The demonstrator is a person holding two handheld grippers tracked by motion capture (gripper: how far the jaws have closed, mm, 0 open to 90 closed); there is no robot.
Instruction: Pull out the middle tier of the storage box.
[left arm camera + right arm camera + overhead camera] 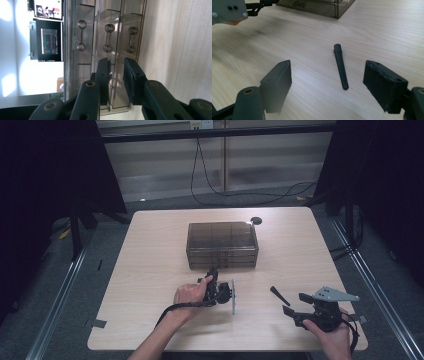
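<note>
Left gripper (213, 271), jaws narrowed but gripping nothing, points at the drawer box (222, 245) directly ahead; a drawer handle (108, 38) lies beyond its tips. Right gripper (295, 306), agape, faces the black stick (341, 65), whose long axis runs away from it.

The drawer box (222, 245) stands on the bench (150, 270), toward its far middle. Just before the box's front, near its left half, sits the left gripper (212, 272), its jaws pointing at the drawer fronts. Before the box and off to its right lies the black stick (279, 295) on the bench, well apart from the box. Just before the stick is the right gripper (292, 305), at the bench's near right corner
</note>
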